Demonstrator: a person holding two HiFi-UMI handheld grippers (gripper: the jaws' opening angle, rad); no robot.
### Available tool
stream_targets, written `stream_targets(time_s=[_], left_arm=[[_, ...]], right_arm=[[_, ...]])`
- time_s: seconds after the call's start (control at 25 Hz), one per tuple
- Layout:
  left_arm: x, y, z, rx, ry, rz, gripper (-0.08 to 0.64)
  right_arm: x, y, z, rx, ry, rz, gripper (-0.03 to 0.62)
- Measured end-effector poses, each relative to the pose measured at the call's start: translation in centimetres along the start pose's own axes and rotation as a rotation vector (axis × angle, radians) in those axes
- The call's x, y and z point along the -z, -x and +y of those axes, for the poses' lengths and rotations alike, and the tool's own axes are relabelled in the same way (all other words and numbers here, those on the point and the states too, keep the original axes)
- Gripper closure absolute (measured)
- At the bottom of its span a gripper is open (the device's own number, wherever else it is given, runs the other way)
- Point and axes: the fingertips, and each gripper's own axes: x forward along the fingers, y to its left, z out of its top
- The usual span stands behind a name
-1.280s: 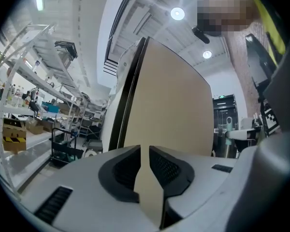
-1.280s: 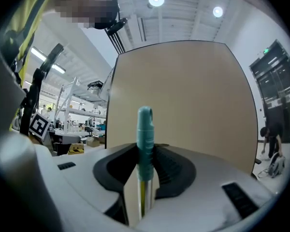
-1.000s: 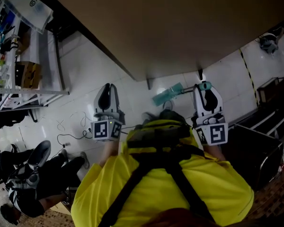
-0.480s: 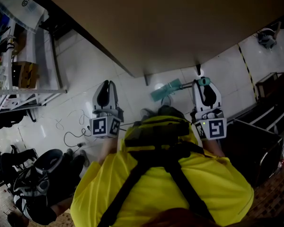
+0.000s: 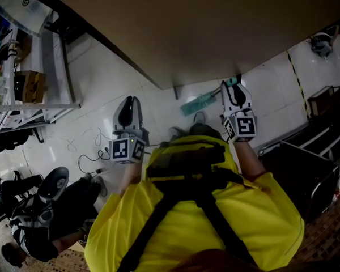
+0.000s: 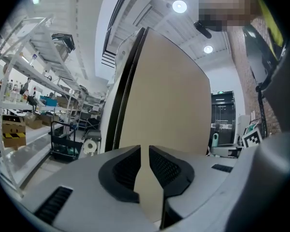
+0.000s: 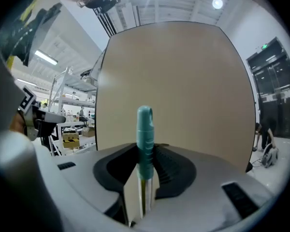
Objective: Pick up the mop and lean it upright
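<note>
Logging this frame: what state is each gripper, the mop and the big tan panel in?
mop: held by its teal grip, handle steep, head at the bottom.
right gripper: jaws shut on the mop.
left gripper: jaws slightly apart, nothing between them.
tan panel: standing upright, just beyond the mop.

The mop shaft is mostly hidden behind the right gripper and the person's head. The goods on the shelves at the floor's left edge are too small to tell.
</note>
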Motion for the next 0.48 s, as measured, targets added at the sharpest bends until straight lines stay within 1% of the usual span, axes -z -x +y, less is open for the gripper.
stream_targets(time_s=[0.16,0.48], left_arm=[[1.2,0.1,0.0,-0.003,0.008,0.022,0.500],[2.1,0.3,-0.5,0.011,-0.002,0.037,0.500]], right_arm=[[4.2,-3.4,-0.9,0.008,-0.007,0.036,0.479],[12.7,-10.7,-3.5,0.039,-0.026,0.173,0.479]])
